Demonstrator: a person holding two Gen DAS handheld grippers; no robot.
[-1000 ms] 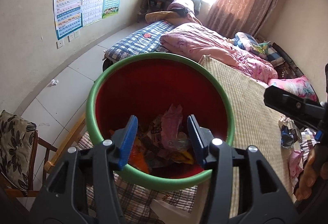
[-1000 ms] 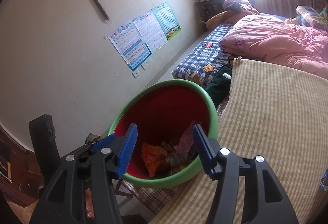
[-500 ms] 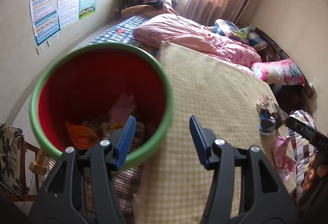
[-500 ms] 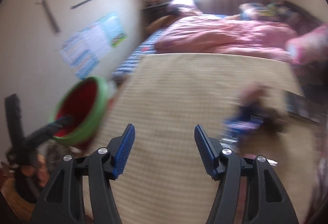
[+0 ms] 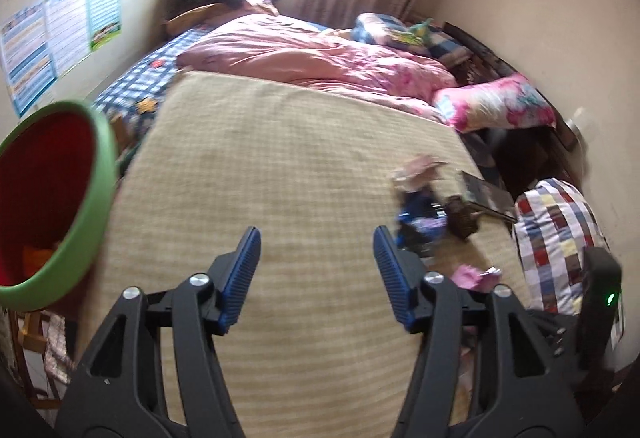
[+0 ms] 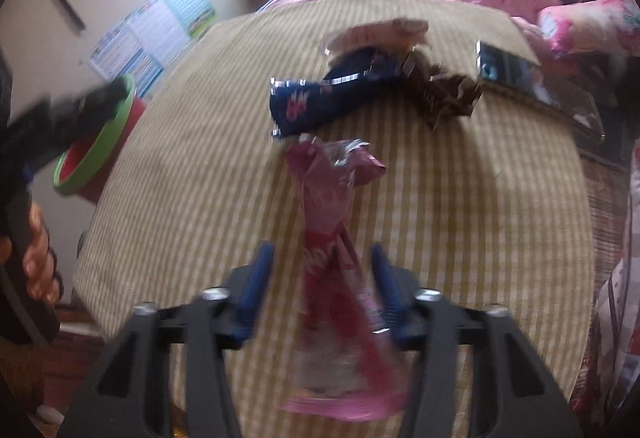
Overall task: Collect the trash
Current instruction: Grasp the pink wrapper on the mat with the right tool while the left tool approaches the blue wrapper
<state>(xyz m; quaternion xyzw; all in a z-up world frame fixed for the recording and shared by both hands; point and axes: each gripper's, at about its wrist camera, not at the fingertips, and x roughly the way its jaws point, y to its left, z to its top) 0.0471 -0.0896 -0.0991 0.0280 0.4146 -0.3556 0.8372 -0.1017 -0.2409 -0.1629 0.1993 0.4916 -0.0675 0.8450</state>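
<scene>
A red bin with a green rim (image 5: 52, 197) stands at the left edge of the bed; it also shows in the right wrist view (image 6: 100, 145). My left gripper (image 5: 316, 270) is open and empty above the yellow checked mat (image 5: 280, 177). My right gripper (image 6: 320, 290) is open, with a pink wrapper (image 6: 332, 222) lying on the mat between its fingers. A dark blue wrapper (image 6: 320, 97), a brown wrapper (image 6: 444, 93) and a pale pink wrapper (image 6: 376, 33) lie beyond it. These also show in the left wrist view, with the blue wrapper (image 5: 420, 213) at the right.
A pink quilt (image 5: 320, 57) and a floral pillow (image 5: 496, 105) lie at the far end of the bed. A dark flat box (image 6: 532, 85) sits at the mat's right edge. A patchwork cushion (image 5: 560, 238) is at the right. Posters (image 5: 52, 33) hang on the left wall.
Both grippers have swung right, away from the bin and over the mat. The right gripper now straddles the pink wrapper. Both stay open.
</scene>
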